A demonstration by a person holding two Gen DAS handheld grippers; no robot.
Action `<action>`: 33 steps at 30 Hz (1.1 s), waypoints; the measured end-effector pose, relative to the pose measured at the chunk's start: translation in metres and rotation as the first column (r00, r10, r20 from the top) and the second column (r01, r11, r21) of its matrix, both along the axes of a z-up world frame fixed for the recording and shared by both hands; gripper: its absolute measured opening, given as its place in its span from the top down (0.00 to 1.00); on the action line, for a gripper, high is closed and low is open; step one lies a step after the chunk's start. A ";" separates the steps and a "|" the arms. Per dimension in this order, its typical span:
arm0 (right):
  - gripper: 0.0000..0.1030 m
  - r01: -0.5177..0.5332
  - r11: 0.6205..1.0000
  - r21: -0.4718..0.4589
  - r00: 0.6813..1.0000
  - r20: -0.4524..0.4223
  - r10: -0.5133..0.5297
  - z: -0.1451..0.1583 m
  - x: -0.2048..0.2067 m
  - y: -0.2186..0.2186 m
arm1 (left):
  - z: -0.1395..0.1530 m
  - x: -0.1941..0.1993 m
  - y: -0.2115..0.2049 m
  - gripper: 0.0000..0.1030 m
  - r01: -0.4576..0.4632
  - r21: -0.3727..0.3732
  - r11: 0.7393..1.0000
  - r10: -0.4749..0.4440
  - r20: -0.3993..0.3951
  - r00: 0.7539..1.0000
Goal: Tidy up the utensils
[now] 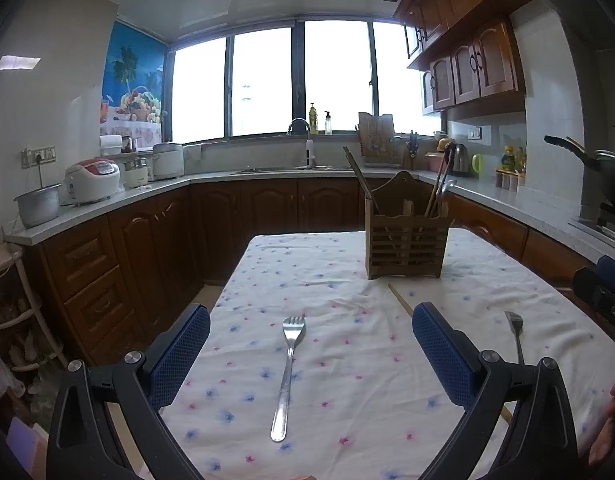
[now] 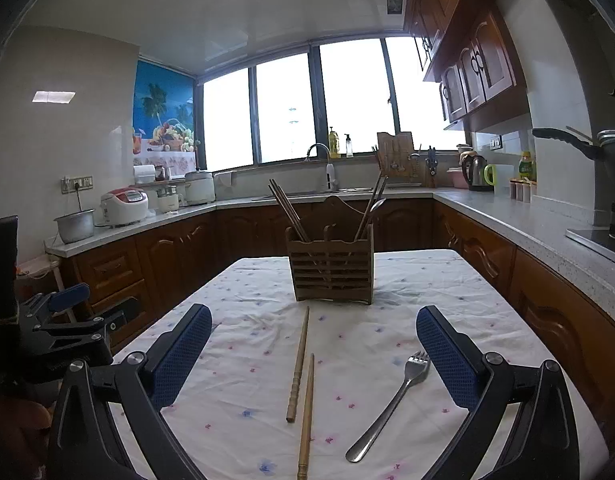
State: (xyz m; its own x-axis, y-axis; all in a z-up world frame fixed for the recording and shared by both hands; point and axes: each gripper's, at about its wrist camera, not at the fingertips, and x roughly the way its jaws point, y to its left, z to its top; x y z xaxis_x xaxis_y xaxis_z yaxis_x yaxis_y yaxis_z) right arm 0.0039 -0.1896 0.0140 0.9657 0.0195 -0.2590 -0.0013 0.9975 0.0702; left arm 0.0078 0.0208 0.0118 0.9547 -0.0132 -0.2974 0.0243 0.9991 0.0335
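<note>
A wooden utensil holder (image 1: 405, 240) (image 2: 331, 268) stands at the far end of the table, with chopsticks and a spoon in it. In the left wrist view a steel fork (image 1: 288, 372) lies between the fingers of my open, empty left gripper (image 1: 311, 344). A second fork (image 1: 515, 332) (image 2: 391, 400) lies to the right. In the right wrist view two wooden chopsticks (image 2: 301, 364) lie on the cloth between the fingers of my open, empty right gripper (image 2: 313, 344). The left gripper (image 2: 67, 320) shows at the left edge of that view.
The table has a white flowered cloth (image 1: 331, 280) (image 2: 247, 320). Brown kitchen cabinets and a counter (image 1: 107, 196) with rice cookers surround it on three sides. A stove with a pan (image 1: 603, 168) is at the right.
</note>
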 end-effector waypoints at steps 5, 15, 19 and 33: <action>0.00 0.000 1.000 0.002 1.000 0.000 0.000 0.000 0.000 0.001 | 0.000 -0.001 -0.001 0.01 -0.005 0.001 1.000 0.005 0.000 1.000; 0.00 -0.005 1.000 0.004 1.000 0.002 0.005 0.001 0.000 0.002 | 0.001 -0.002 0.000 0.01 0.002 0.005 1.000 -0.002 -0.005 1.000; 0.00 -0.007 1.000 0.005 1.000 0.007 0.007 0.001 -0.001 0.002 | 0.000 -0.003 0.000 0.01 -0.004 0.007 1.000 0.004 -0.004 1.000; 0.00 -0.012 1.000 0.012 1.000 0.004 0.012 0.000 -0.002 0.002 | 0.000 -0.003 -0.004 0.01 0.001 0.017 1.000 -0.001 -0.008 1.000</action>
